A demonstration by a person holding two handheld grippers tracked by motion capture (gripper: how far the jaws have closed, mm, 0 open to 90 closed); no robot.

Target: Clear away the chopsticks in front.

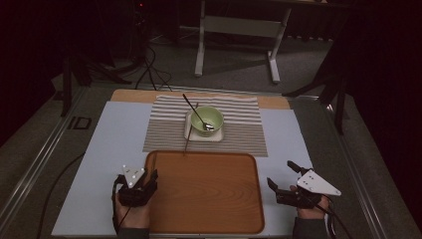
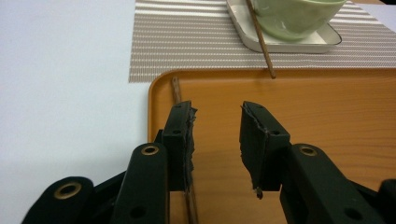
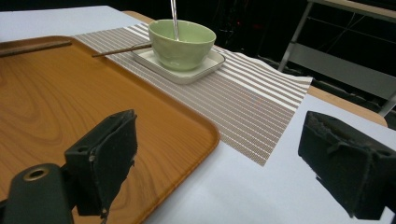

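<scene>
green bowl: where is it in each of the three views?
High view: green bowl at centre, on the white square plate.
Left gripper view: green bowl at the top right edge, cut off by the frame.
Right gripper view: green bowl upper centre, spoon handle rising from it.
Shared landmark: the striped placemat under the plate.

The left tool (image 2: 215, 133) hides part of the chopstick (image 2: 176, 89) beneath it.

High cam overhead, facing fwd; both gripper cams low, close, sharing tray (image 1: 204, 191) and bowl (image 1: 207, 119).
</scene>
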